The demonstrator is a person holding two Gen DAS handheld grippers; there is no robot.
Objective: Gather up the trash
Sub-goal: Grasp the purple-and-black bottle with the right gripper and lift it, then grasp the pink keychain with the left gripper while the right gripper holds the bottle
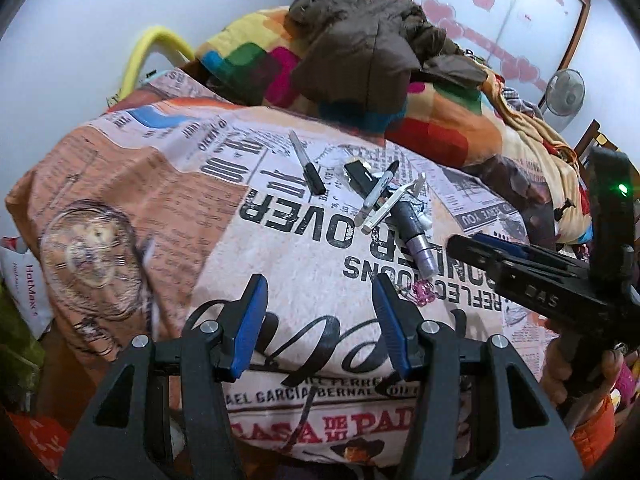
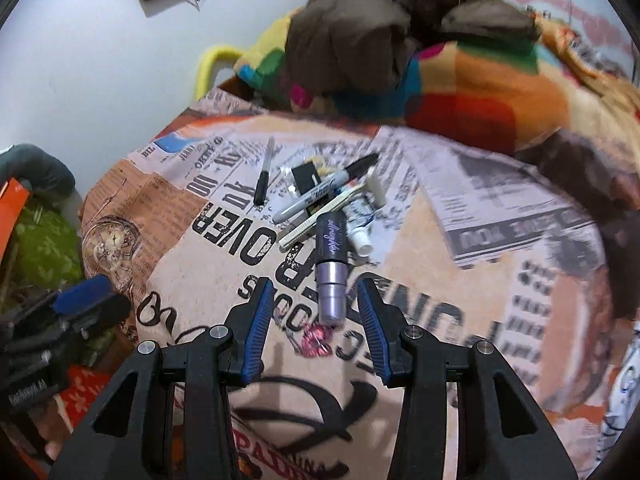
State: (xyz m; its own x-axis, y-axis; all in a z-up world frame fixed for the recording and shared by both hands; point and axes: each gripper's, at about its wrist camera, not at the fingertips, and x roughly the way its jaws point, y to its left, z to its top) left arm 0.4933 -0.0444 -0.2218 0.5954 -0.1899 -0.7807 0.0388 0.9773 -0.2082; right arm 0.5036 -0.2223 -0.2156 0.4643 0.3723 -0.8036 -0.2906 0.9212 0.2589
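Above the bedspread (image 2: 460, 240), both tongs (image 1: 318, 322) (image 2: 316, 326) hang half-open, empty, clear of clutter (image 2: 332, 216)

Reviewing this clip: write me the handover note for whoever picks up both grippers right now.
Left gripper: open, empty, above the printed bedspread.
Right gripper: open, empty, nearest the purple tube.
Trash pile, mid-bed: purple tube, two markers, white razor, small white tube, black packet, pink wrapper.
Done: nothing collected.
Left: everything; no bin in view.

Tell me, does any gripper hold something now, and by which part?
Nothing is held. The left gripper and right gripper are both open above the bed; the purple tube lies untouched.
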